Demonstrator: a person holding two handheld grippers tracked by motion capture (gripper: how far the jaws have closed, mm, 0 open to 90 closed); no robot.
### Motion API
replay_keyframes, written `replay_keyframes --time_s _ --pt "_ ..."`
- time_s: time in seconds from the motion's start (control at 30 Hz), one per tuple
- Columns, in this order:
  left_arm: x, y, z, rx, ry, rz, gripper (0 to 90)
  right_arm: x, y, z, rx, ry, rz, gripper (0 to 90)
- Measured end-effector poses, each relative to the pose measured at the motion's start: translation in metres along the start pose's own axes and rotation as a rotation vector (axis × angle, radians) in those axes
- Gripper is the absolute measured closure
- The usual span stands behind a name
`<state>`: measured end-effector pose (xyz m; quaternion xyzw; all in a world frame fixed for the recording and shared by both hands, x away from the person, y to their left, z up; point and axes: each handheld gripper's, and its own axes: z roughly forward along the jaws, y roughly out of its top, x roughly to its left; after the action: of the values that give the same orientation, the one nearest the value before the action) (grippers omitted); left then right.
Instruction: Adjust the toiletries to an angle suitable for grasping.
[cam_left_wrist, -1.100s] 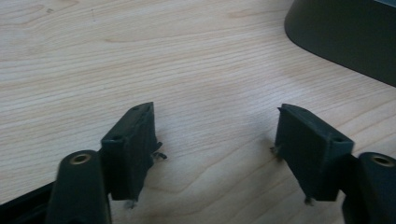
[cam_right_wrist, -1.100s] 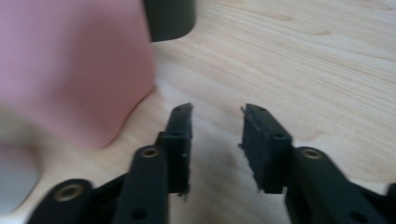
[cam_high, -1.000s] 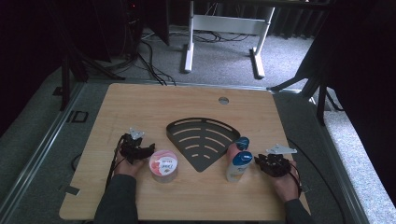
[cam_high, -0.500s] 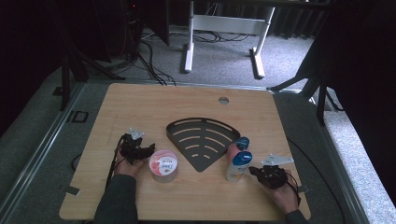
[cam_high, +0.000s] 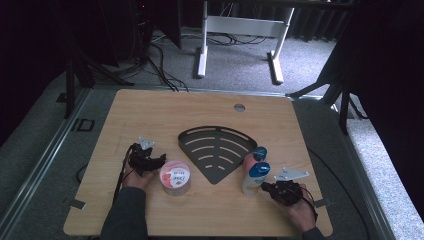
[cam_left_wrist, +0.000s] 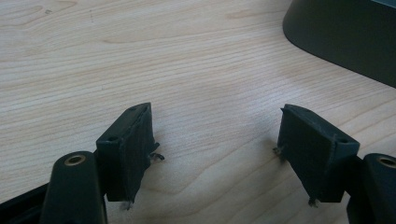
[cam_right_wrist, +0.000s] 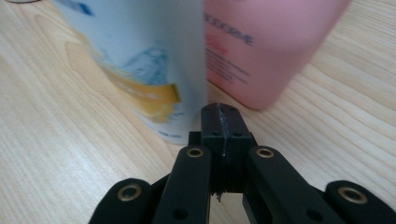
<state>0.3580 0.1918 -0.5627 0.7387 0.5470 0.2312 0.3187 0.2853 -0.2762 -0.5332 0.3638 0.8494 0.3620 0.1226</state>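
**Right tongs pressed together beside two bottles, left tongs spread over bare wood**

The right gripper (cam_right_wrist: 219, 122), held at the near right of the light wood-grain table (cam_high: 150, 110), has just been closing and now has its black jaws pressed flat together with nothing between them, their tips just short of the white bottle (cam_right_wrist: 140, 60). That bottle, smooth plastic with a blue cap, carries a blue-and-yellow label too blurred to read. Just beyond it stands a pink bottle (cam_right_wrist: 271, 46) whose dark lettering ends in "ODORME". Both stand at the right tip of a flat, black, fan-shaped slotted tray (cam_high: 215, 150) in the middle of the table. At the near left, the left gripper (cam_left_wrist: 215, 140) holds its ribbed black pads wide apart over bare wood, gripping nothing. Right of it sits a round tub (cam_high: 174, 176) with a pink-and-white printed lid, its writing illegible.
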Motion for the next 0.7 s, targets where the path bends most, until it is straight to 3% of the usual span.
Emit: replay_keyframes --time_s 0.7 --pt "0.0 0.0 0.0 0.0 0.001 -0.001 27.3 0.015 0.013 0.013 0.013 0.036 -0.05 90.0"
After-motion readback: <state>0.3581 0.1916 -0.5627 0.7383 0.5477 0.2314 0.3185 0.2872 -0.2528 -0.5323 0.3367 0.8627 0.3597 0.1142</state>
